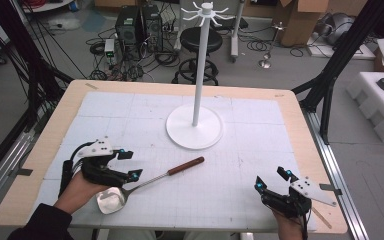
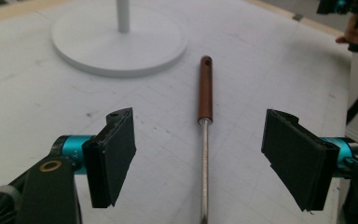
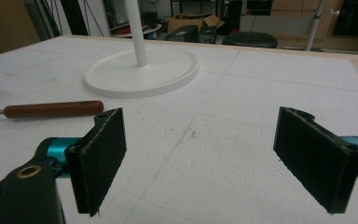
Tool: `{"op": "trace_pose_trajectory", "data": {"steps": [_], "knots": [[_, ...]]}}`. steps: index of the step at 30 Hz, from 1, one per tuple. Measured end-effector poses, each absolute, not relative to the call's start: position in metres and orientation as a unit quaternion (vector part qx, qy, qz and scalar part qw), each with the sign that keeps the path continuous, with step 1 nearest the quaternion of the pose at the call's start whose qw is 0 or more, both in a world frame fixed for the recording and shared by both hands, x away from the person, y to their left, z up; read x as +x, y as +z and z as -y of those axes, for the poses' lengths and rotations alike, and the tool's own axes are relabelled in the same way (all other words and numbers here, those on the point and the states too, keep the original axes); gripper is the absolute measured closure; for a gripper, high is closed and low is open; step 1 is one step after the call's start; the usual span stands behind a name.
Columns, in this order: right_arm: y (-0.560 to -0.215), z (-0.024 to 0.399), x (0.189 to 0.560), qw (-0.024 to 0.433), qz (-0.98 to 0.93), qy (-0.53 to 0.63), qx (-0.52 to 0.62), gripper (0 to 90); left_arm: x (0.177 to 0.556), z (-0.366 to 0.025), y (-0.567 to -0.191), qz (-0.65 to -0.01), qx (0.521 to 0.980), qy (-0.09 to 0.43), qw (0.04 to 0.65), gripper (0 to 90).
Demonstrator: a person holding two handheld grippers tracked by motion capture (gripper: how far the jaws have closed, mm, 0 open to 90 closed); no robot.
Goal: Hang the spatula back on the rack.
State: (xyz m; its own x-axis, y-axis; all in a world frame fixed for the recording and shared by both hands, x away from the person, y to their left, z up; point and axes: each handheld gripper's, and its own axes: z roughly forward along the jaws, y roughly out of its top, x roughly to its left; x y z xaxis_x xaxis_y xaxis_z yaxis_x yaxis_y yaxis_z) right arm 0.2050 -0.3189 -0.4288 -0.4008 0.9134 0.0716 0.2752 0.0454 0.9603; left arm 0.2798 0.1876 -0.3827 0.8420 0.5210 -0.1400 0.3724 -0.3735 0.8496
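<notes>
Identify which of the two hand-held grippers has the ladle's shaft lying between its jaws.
The left hand-held gripper: its open jaws straddle the ladle shaft. The right hand-held gripper sits apart, nothing between its jaws.

The high view looks forward and down on the whole white-covered wooden table (image 1: 300,150). Both gripper views sit low and close, sharing the white round-based stand (image 2: 121,42) (image 3: 142,70).

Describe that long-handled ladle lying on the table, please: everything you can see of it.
The ladle lies flat on the white gridded mat, slanted. It has a shiny metal bowl at the near end, a thin steel shaft, and a reddish-brown, wood-like grip with a hanging hole, pointing toward the white stand's base. The left gripper hovers open astride the shaft without touching it.
</notes>
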Motion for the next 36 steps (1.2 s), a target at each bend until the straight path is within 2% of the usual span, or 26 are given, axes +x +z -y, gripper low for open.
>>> {"op": "trace_pose_trajectory", "data": {"steps": [5,10,16,21,26,27,29,30,33,36], "knots": [[-0.429,0.317,0.205,0.306,-0.659,0.519,0.450,15.8,0.284,-0.168,-0.397,-0.265,0.851,0.057,0.450,27.0],[-0.429,0.317,0.206,0.306,-0.660,0.517,0.451,15.8,0.290,-0.156,-0.412,-0.258,0.879,0.041,0.398,37.1],[-0.430,0.316,0.206,0.305,-0.663,0.515,0.450,15.8,0.292,-0.148,-0.421,-0.265,0.893,0.024,0.363,44.1],[-0.430,0.314,0.207,0.304,-0.664,0.513,0.450,15.8,0.292,-0.142,-0.428,-0.262,0.908,0.033,0.324,48.5],[-0.430,0.314,0.207,0.305,-0.662,0.513,0.453,15.8,0.291,-0.141,-0.428,-0.262,0.909,0.045,0.320,59.9],[-0.430,0.315,0.208,0.306,-0.662,0.513,0.453,15.8,0.291,-0.140,-0.427,-0.266,0.909,0.045,0.317,64.8],[-0.430,0.314,0.207,0.305,-0.662,0.513,0.453,15.8,0.291,-0.140,-0.426,-0.270,0.911,0.044,0.310,67.0],[-0.430,0.315,0.207,0.305,-0.662,0.513,0.454,15.8,0.291,-0.140,-0.425,-0.271,0.912,0.042,0.304,73.9],[-0.429,0.316,0.206,0.306,-0.660,0.515,0.453,15.8,0.291,-0.138,-0.424,-0.267,0.918,0.045,0.291,82.4],[-0.429,0.317,0.205,0.308,-0.658,0.516,0.454,15.8,0.290,-0.137,-0.424,-0.269,0.918,0.044,0.288,83.4]]}}
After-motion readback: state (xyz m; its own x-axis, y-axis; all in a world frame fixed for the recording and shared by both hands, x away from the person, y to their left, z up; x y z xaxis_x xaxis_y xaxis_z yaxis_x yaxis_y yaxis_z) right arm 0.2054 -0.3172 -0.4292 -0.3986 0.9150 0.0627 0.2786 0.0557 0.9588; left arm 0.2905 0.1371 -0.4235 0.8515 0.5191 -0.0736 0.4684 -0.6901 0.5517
